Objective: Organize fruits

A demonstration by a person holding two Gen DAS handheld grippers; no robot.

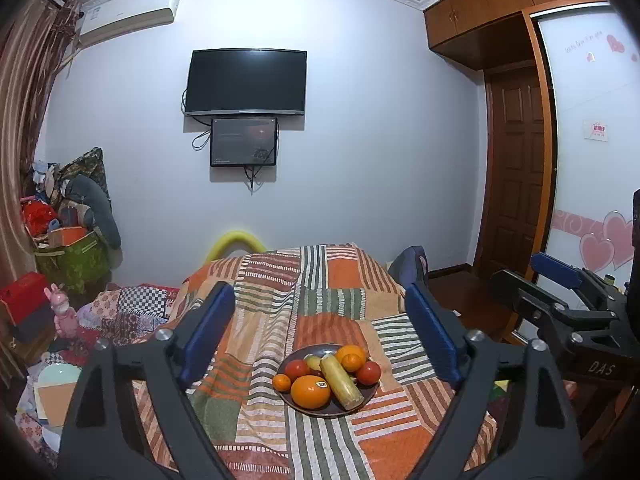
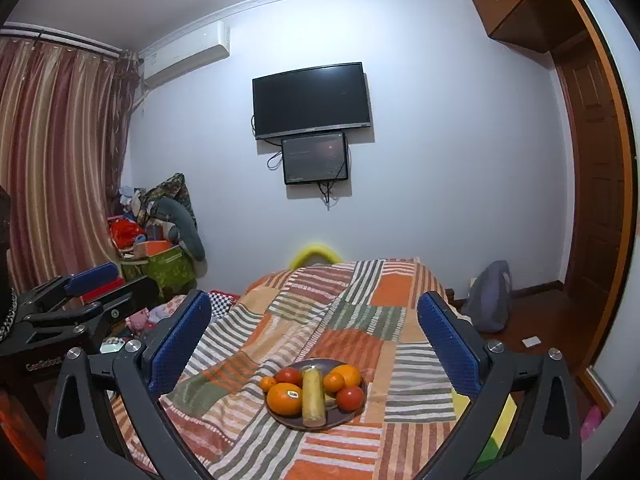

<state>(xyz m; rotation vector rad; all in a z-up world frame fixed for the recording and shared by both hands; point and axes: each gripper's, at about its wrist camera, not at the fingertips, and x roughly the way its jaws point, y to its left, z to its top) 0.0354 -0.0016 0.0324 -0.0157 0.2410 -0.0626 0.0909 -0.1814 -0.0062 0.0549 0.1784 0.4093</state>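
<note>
We are looking at a dark plate [image 1: 362, 402] sitting on the striped patchwork blanket [image 1: 280, 312], holding oranges, tomatoes and a pale corn cob [image 1: 341, 381] lying across the middle. A big stickered orange [image 2: 284, 398] is touching the cob. Our left gripper [image 1: 320, 336] and right gripper [image 2: 314, 344] are both hovering spread wide, grasping nothing. Blanket is lying bare around the plate.

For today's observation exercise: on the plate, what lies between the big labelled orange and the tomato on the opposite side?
A pale yellow corn cob lies between the labelled orange and the tomato on the plate; the right wrist view shows it best.
</note>
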